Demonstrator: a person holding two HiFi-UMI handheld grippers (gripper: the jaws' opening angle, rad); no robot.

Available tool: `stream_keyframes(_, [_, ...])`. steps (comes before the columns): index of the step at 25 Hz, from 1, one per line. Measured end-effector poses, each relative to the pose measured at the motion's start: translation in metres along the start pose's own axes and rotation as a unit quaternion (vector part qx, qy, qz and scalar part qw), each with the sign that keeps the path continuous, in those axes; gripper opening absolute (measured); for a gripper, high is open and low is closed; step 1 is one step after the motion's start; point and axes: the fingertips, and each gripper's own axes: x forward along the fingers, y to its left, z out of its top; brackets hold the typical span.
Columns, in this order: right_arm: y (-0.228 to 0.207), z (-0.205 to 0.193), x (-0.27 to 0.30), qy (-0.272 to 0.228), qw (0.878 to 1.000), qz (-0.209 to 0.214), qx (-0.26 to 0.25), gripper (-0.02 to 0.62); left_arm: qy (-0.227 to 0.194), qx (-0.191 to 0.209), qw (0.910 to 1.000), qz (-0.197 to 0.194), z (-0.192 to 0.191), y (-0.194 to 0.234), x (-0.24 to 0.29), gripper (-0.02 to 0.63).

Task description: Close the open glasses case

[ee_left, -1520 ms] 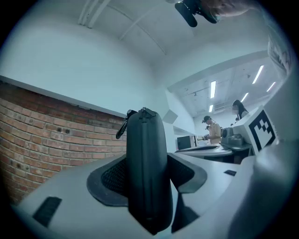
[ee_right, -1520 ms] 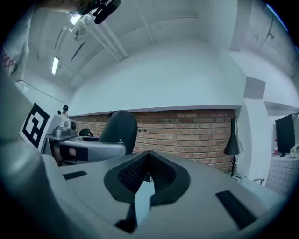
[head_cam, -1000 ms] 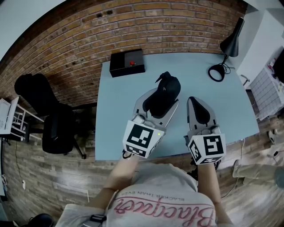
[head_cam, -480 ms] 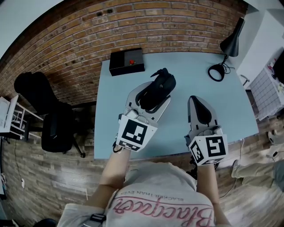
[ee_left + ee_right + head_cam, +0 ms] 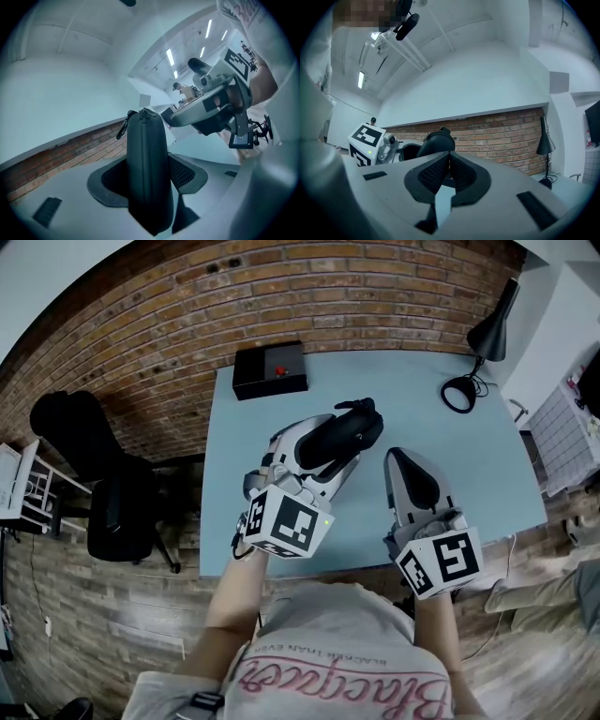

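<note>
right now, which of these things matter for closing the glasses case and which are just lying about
Part of the job: glasses case, clamped in the left gripper; right gripper, shut and empty, beside it.
Just lying about: black box with a red button and desk lamp, both on the table; office chair beside the table.

Pale blue tabletop, rectangular, its far edge near a red brick wall.
Far left corner: small black box with a red button on top.
Far right corner: black desk lamp, shade tilted downward, ring-shaped base resting on the tabletop, cord trailing beside it.
Left of the tabletop, on the wood-plank floor: black office chair, with a black bag just beyond it.
White wire grid at the right edge.
</note>
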Motion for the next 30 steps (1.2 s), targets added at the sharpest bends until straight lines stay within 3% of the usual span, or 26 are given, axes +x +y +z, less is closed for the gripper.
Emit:
stream_keyframes(6, [0.016, 0.0, 0.001, 0.007, 0.999, 0.038, 0.021, 0.021, 0.033, 0.112, 0.9932, 0.0, -0.004, 0.001, 0.007, 0.262])
stream_keyframes(9, [0.021, -0.002, 0.003, 0.01, 0.999, 0.046, 0.023, 0.021, 0.046, 0.143, 0.9887, 0.001, -0.007, 0.0, 0.013, 0.262])
stream_keyframes(13, [0.025, -0.006, 0.007, 0.023, 0.998, 0.05, 0.04, 0.021, 0.058, 0.167, 0.9843, -0.002, -0.012, -0.006, 0.016, 0.262])
stream_keyframes(18, [0.026, -0.014, 0.011, 0.038, 0.991, 0.061, 0.113, 0.025, 0.062, 0.177, 0.9822, 0.006, -0.007, -0.005, 0.018, 0.262])
stream_keyframes(20, [0.027, -0.016, 0.011, 0.04, 0.988, 0.066, 0.136, 0.061, 0.061, 0.182, 0.9813, 0.013, -0.005, -0.003, 0.017, 0.262])
stream_keyframes(30, [0.03, 0.007, 0.007, -0.02, 0.979, 0.089, 0.183, 0.069, 0.053, 0.205, 0.9766, 0.036, -0.001, 0.001, 0.012, 0.262])
